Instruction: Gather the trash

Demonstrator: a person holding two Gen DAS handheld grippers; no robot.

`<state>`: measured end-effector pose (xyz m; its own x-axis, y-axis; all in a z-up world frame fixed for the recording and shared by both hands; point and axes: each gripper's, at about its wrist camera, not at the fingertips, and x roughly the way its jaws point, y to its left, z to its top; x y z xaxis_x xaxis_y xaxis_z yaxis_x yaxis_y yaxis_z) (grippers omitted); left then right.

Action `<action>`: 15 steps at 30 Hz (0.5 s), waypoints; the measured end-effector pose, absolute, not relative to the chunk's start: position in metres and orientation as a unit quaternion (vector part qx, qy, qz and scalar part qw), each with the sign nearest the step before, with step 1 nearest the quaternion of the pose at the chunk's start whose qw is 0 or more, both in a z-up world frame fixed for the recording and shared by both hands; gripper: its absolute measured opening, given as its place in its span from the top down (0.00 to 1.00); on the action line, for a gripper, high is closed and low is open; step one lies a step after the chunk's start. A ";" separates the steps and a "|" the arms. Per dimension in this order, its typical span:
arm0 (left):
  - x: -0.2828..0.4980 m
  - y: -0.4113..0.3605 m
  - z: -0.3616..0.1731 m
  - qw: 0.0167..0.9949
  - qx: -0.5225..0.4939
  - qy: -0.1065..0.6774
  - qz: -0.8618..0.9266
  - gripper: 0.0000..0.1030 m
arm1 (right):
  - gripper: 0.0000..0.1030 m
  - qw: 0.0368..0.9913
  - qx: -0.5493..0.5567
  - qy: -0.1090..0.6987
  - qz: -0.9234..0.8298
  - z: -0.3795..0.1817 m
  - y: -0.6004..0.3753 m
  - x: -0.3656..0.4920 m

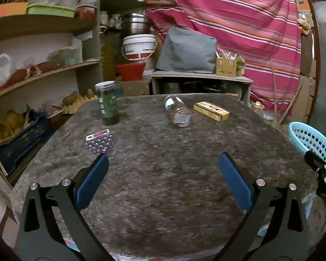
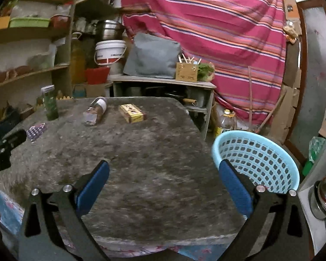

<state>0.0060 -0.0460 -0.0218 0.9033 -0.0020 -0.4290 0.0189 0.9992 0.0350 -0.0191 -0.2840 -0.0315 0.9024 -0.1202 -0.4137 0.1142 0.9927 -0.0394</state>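
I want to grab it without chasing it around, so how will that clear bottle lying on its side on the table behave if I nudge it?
The clear bottle lies on its side and looks round, so a sideways push will probably roll it. It appears to be thin plastic and mostly empty, so likely light and easily squashed. The table's rough surface may slow any roll.

cluttered home storeroom/pantry w/ produce shelves [image 1: 43, 69], steel pots [image 1: 134, 22], bucket [image 1: 139, 46], striped cloth [image 1: 239, 21]

Left gripper [image 1: 163, 163] and right gripper [image 2: 164, 169] both hover, fingers spread wide.
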 end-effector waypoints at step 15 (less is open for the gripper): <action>0.000 -0.022 -0.026 0.979 0.014 0.204 0.017 0.05 | 0.04 0.983 0.000 0.180 -0.043 -0.032 -0.248 -0.022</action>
